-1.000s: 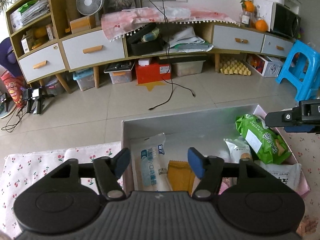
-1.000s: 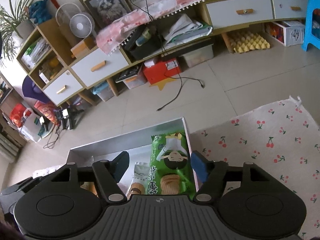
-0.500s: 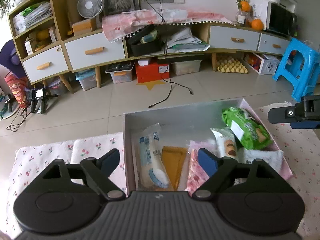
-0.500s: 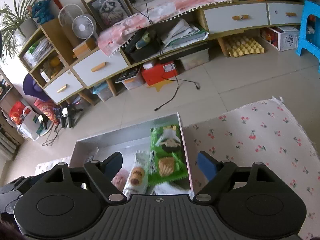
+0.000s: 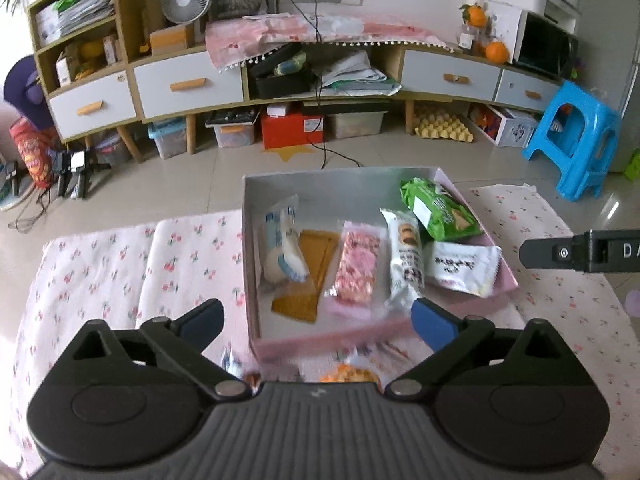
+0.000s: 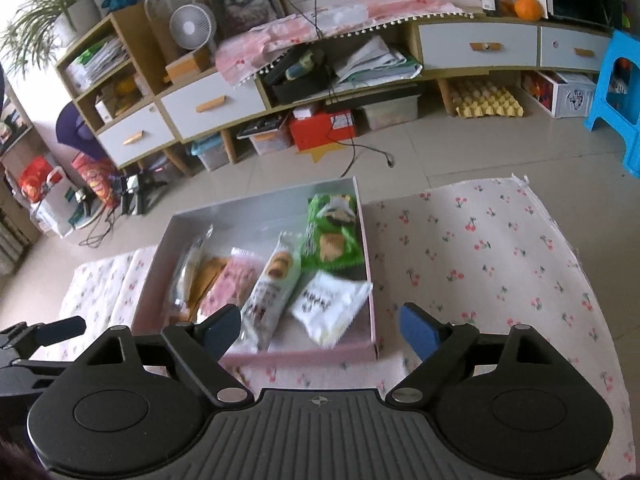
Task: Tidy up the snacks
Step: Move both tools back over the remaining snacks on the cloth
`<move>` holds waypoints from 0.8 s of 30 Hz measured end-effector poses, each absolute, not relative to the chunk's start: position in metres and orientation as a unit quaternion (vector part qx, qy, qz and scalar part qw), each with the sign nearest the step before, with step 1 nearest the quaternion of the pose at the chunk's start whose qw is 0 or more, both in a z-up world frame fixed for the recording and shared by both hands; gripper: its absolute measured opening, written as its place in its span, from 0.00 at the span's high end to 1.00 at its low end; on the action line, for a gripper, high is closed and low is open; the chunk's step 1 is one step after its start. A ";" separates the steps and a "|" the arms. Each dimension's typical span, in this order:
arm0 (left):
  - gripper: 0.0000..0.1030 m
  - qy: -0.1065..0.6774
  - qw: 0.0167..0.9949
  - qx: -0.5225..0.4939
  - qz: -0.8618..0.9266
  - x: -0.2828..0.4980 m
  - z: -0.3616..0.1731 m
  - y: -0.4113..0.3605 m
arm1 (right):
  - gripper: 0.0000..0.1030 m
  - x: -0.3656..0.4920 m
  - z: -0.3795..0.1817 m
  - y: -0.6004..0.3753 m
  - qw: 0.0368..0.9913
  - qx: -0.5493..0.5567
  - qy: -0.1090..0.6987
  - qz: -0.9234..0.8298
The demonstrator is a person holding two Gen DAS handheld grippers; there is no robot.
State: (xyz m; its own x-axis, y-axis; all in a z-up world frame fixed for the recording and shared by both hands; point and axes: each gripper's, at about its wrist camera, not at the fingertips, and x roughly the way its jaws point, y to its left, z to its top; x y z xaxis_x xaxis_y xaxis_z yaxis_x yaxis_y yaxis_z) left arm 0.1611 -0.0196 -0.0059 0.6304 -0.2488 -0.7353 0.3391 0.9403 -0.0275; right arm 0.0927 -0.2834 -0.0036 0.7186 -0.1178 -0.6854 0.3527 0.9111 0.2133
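A shallow pink box (image 5: 504, 276) (image 6: 304, 358) lies on the cherry-print cloth and holds several snack packs: a green bag (image 5: 438, 210) (image 6: 332, 232), a white cookie pack (image 5: 406, 254) (image 6: 272, 284), a white pouch (image 5: 462, 266) (image 6: 328, 306), a pink pack (image 5: 358, 266), an orange packet (image 5: 312, 276) and a blue-white pack (image 5: 282, 246). My left gripper (image 5: 316, 318) hangs above the box's near edge, jaws opening with nothing between them. My right gripper (image 6: 320, 330) hovers over the box's near right corner, jaws also opening and empty. Loose snacks (image 5: 348, 374) lie just before the box.
The cherry-print cloth (image 6: 500, 248) spreads to the right and left (image 5: 120, 264) of the box. Beyond it is tiled floor, a long low cabinet (image 5: 188, 84) with drawers, a blue stool (image 5: 580, 140) and a cable on the floor (image 6: 360, 148).
Both grippers have drawn back and up from the box, and their jaws have spread wider. The green bag now lies loose in the box's far right corner.
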 end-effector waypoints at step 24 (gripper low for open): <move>0.01 0.431 0.897 -0.018 -0.097 0.101 -0.028 0.052 | 0.08 0.045 -0.045 -0.236 0.884 0.107 0.434 -0.136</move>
